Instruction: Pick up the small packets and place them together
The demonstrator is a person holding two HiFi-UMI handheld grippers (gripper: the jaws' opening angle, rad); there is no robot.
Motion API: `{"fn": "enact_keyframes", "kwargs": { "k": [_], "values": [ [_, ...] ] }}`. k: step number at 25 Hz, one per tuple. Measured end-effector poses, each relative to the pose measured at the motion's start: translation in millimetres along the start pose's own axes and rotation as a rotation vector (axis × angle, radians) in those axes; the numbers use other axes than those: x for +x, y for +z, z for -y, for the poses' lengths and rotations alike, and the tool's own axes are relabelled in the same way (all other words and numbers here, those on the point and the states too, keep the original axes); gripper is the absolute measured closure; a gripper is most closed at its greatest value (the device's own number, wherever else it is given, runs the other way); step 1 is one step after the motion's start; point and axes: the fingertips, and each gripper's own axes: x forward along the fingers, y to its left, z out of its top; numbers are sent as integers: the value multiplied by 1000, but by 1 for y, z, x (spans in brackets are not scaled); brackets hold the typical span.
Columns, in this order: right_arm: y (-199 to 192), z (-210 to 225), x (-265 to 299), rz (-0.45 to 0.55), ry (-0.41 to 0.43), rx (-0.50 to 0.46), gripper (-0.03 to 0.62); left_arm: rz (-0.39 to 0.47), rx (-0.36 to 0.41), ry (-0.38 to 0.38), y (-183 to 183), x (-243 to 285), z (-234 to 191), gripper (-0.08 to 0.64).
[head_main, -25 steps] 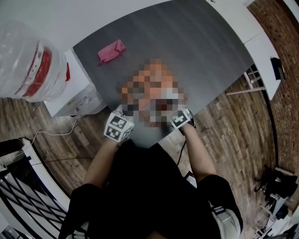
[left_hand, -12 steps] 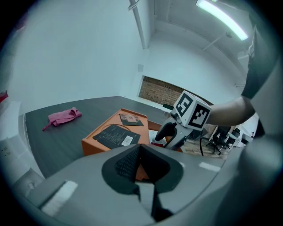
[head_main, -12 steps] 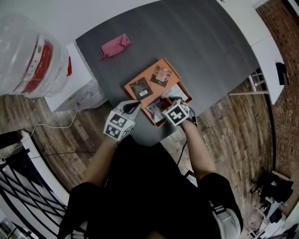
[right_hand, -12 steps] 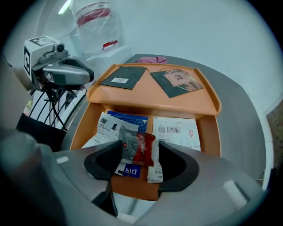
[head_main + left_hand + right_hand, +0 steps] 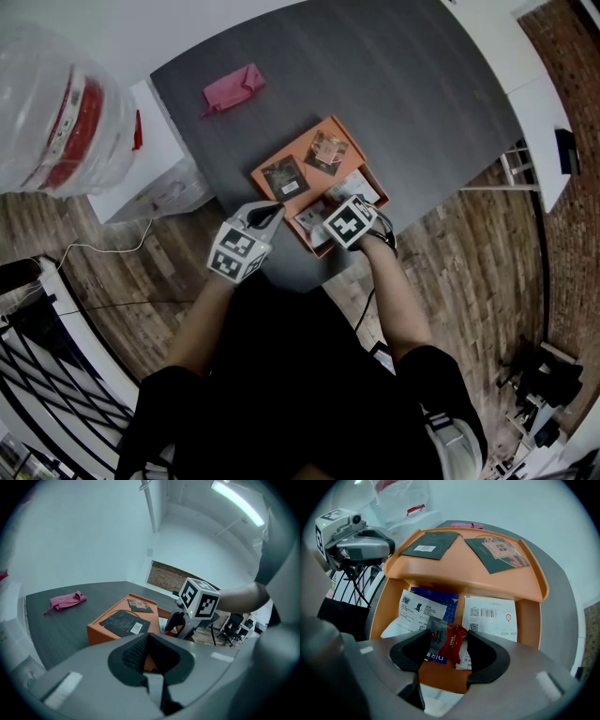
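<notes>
One small red-and-grey packet (image 5: 447,644), probably light, crinkly and slippery, lay on papers (image 5: 490,616) in the orange tray's (image 5: 529,620) lower compartment between the right gripper's (image 5: 448,637) just-narrowing, not yet pinching jaws, best nipped across its middle, while the left gripper (image 5: 149,645) hung closed and empty beside the tray.

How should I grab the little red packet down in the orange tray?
Pinch the red packet across its two side edges, coming straight down from above. It lies flat on the paper packets in the orange tray's low well, and the tray walls block a sideways approach.
</notes>
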Motion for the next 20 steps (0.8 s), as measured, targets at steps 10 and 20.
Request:
{"fn": "enact_keyframes", "kwargs": {
  "k": [10, 20],
  "values": [
    [1, 13, -11, 106, -95, 6, 538, 4, 8, -5, 4, 2, -2, 560],
    [11, 16, -36, 222, -116, 48, 549, 1, 50, -21, 13, 7, 1, 560]
  ]
}}
